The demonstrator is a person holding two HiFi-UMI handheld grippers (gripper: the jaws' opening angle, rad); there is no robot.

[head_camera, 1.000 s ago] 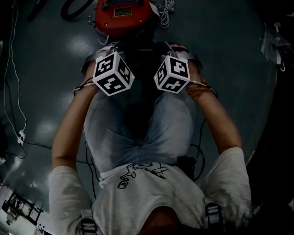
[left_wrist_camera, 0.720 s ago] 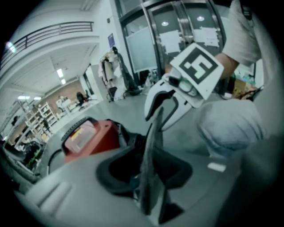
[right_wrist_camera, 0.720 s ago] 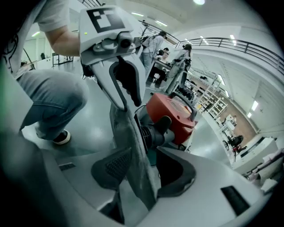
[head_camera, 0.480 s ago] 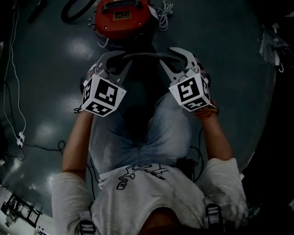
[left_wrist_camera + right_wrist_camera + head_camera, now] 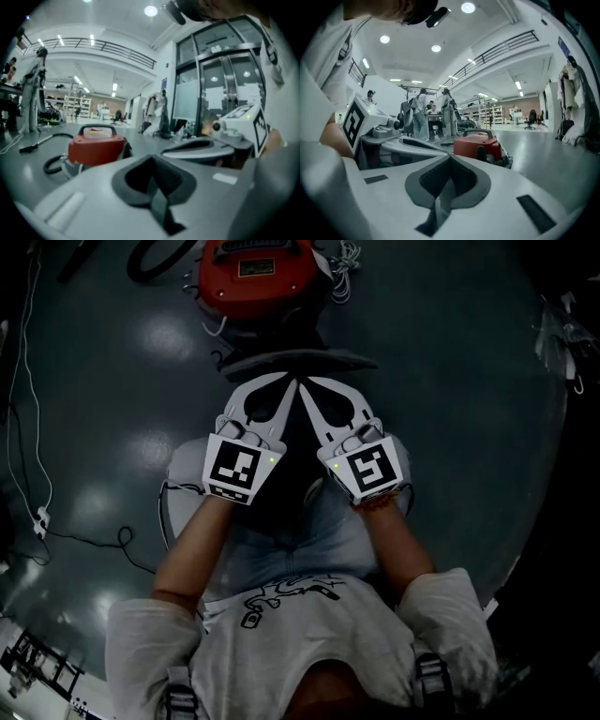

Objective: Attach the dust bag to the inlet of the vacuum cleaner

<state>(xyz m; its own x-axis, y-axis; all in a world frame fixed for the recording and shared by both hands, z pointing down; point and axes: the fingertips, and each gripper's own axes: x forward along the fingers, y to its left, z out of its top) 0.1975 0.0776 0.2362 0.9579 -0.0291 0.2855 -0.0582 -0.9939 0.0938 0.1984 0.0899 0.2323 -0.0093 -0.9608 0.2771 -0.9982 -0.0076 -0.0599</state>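
Observation:
The red vacuum cleaner [image 5: 255, 276] stands on the grey floor ahead of my knees, and shows again as the red vacuum cleaner [image 5: 96, 146] and the red vacuum cleaner [image 5: 477, 145]. My left gripper [image 5: 287, 382] and right gripper [image 5: 304, 384] are held side by side above my lap, tips almost touching, pointing at it from a distance. Their jaws have just been closing and now meet with nothing between them, as the left gripper [image 5: 151, 158] and the right gripper [image 5: 451, 158] show. I make out no dust bag. A dark curved shape [image 5: 300, 360] lies just past the tips; what it is I cannot tell.
A black hose [image 5: 150, 257] curls left of the vacuum cleaner and white cords [image 5: 339, 261] lie at its right. A thin white cable [image 5: 26, 427] runs down the floor's left side. People [image 5: 421, 117] stand far off in the hall. Glass doors [image 5: 220, 89] rise at the right.
Both grippers rolled so that their marker cubes face up and drew together at the middle. Their jaws stood wide apart half a second ago and are now shut.

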